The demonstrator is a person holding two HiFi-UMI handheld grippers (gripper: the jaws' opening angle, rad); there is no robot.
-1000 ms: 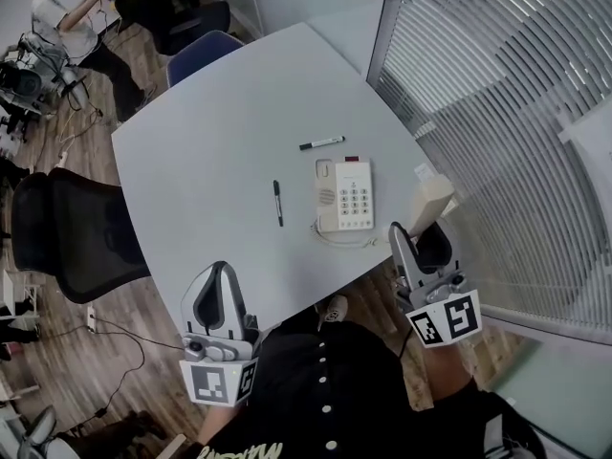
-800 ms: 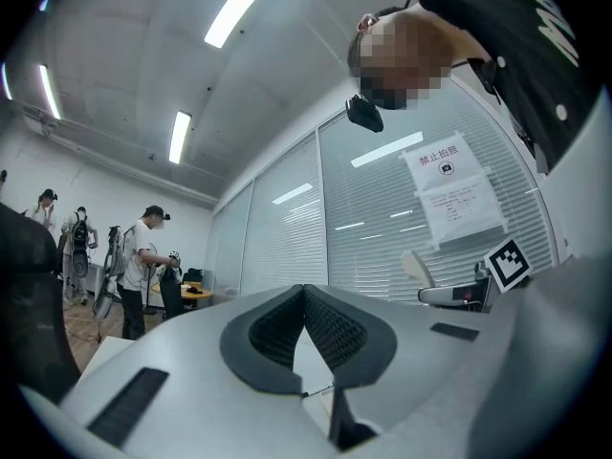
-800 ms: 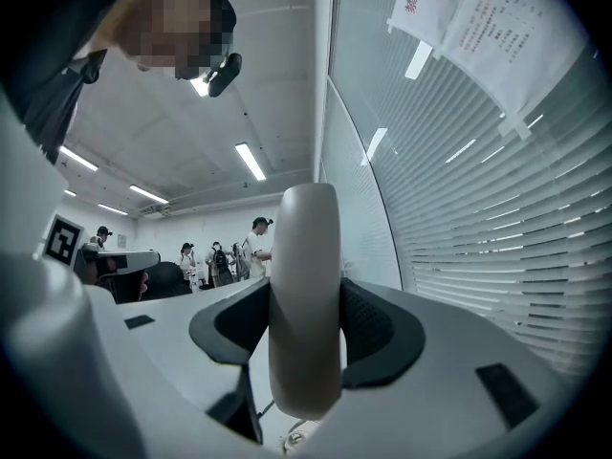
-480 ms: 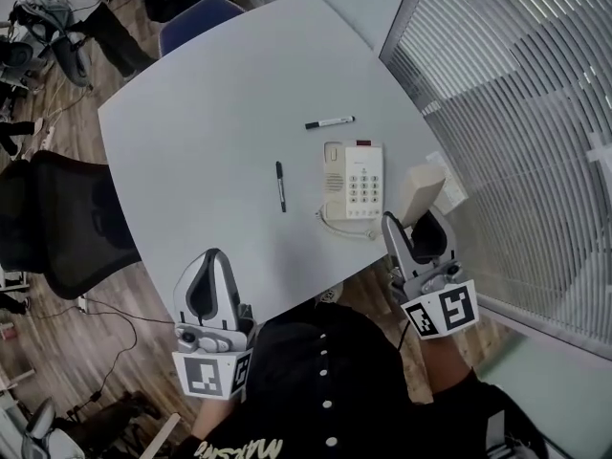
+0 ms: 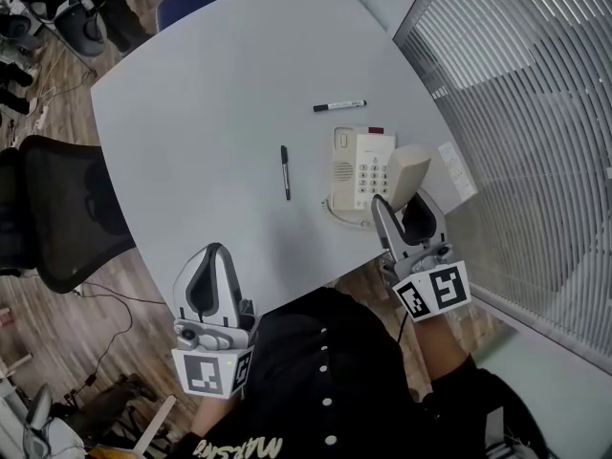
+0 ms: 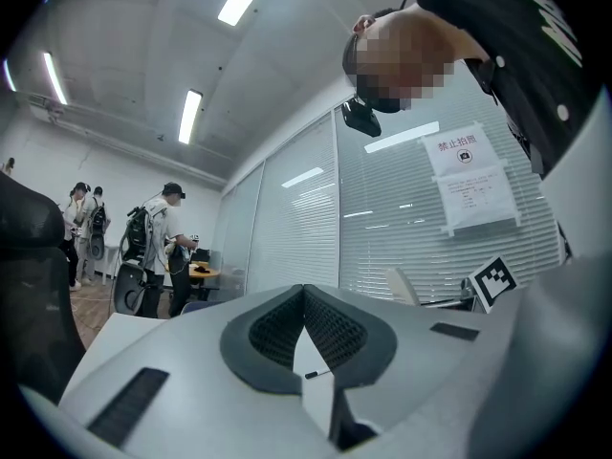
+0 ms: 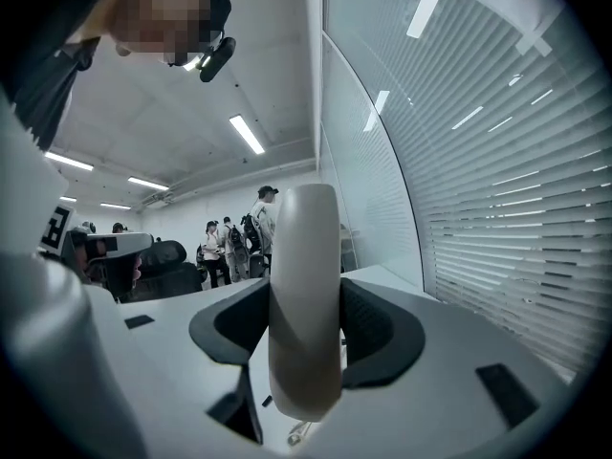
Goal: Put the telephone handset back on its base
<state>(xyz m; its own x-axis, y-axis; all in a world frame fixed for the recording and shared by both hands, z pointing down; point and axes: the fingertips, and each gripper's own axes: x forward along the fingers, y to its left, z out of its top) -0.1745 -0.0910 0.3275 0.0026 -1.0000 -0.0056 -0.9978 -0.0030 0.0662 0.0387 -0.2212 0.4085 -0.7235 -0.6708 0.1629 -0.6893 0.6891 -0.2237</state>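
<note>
The cream telephone base (image 5: 359, 165) with a keypad lies on the grey table (image 5: 210, 113), its cradle side at the left. My right gripper (image 5: 405, 208) is shut on the cream handset (image 5: 409, 172), which hangs upright at the base's right edge. In the right gripper view the handset (image 7: 304, 295) stands clamped between the dark pads (image 7: 378, 328). The cord (image 5: 342, 216) curls at the base's near end. My left gripper (image 5: 212, 261) hangs off the table's near edge, jaws shut and empty (image 6: 304, 295).
A black pen (image 5: 285, 171) lies left of the base and a marker (image 5: 338, 106) beyond it. A black office chair (image 5: 57, 208) stands at the table's left. Window blinds (image 5: 516, 94) run along the right. People stand far off in the room.
My right gripper has carried the handset leftward and forward, from off the table's right edge to the base's right side. The left gripper has hardly moved.
</note>
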